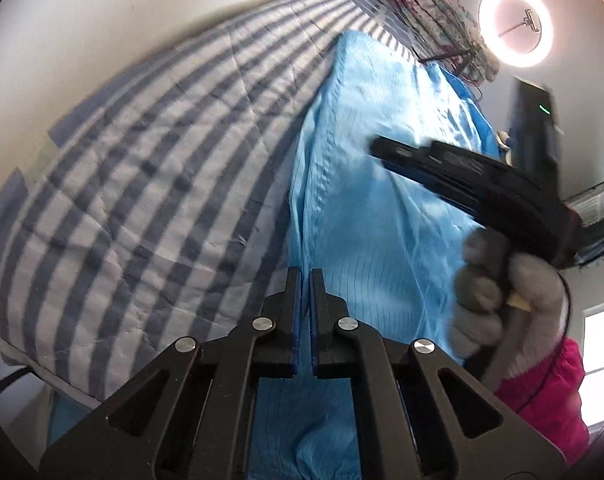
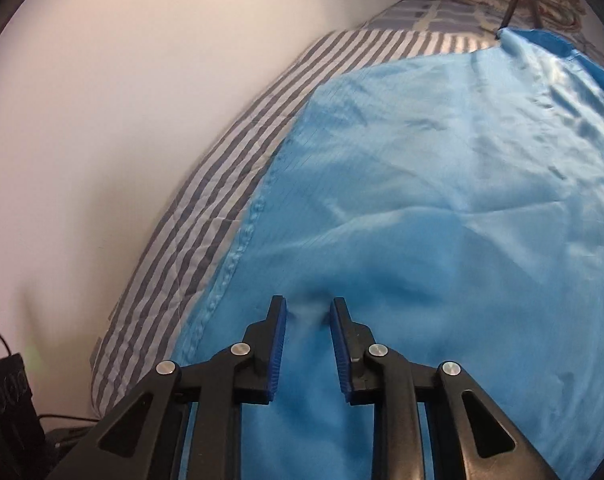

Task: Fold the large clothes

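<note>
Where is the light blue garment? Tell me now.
The light blue garment lies spread on the grey-and-white striped quilt, near the white wall. In the left wrist view it runs up the centre, quilt on its left.

The garment (image 2: 441,208) is plain sky blue with faint thin lines, lying on a quilt (image 1: 142,152) striped grey-blue and pale grey. The folded blanket (image 1: 433,20) is floral (pinks, teal). The sleeve (image 1: 549,392) is magenta.
</note>
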A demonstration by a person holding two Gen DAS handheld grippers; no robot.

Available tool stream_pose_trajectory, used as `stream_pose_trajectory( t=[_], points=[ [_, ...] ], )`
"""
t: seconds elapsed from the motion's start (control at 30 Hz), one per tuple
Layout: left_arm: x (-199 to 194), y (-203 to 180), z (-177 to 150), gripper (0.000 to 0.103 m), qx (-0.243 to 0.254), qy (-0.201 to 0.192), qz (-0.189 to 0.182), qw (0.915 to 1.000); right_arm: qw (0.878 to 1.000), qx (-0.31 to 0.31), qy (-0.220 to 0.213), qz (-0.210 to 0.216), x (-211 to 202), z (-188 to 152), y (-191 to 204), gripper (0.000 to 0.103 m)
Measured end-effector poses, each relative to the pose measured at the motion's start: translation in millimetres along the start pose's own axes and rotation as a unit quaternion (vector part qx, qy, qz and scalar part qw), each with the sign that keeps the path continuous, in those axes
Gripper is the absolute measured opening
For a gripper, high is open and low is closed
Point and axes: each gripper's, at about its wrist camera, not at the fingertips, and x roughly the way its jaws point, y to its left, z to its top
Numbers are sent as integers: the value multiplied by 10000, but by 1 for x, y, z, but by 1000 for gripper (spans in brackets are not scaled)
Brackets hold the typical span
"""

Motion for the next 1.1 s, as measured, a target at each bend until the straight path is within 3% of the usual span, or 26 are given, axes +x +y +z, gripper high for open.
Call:
stream_pose_trajectory(
  t=[0.07, 0.13, 0.2, 0.23, 0.33, 0.4, 0.43, 0.47, 0.6, 0.73, 0.97, 1.0, 1.1],
  points=[
    [1, 6, -1, 2, -140, 20, 83, 9999, 9995, 187, 121, 226, 13, 0, 2, 23],
    [1, 13, -1, 11, -265, 62, 22, 9996, 9992, 201, 102, 341, 13, 2, 5, 24],
    [1, 19, -1, 41, -363, 72, -65, 9993, 9973, 294, 141, 658, 9, 3, 3, 24],
    [0, 21, -1, 42, -388, 31, -130, 9992, 9962, 362, 111, 788, 2, 3, -1, 24],
    [3, 16, -3, 39, -170, 7, -1, 9999, 9979, 281, 33, 588, -15, 4, -7, 27],
    [5, 11, -5, 9, 57, -21, 239, 9997, 9994, 234, 11, 253, -22, 5, -11, 44],
    [8, 8, -6, 5, 109, 11, 248, 9996, 9995, 255, 55, 170, -24, 6, -14, 56],
    [9, 7, -6, 4, 95, 5, 237, 9997, 9993, 317, 136, 164, -24, 7, -15, 63],
    [1, 1, -8, 2, 60, -133, 76, 9999, 9979, 476, 324, 301, -18, 13, -4, 70],
    [-13, -14, -9, 2, 227, -308, -131, 9992, 9980, 236, 512, 298, -7, 17, 21, 71],
    [-9, -32, -16, 2, 477, -243, -149, 9985, 9963, -34, 820, -271, 18, 26, 49, 70],
    [-11, -32, -16, 1, 505, -239, -146, 9983, 9955, -66, 851, -401, 20, 26, 53, 69],
    [-10, -42, -16, 1, 583, -288, -94, 9978, 9912, -282, 960, -867, 32, 26, 62, 46]
  ],
)
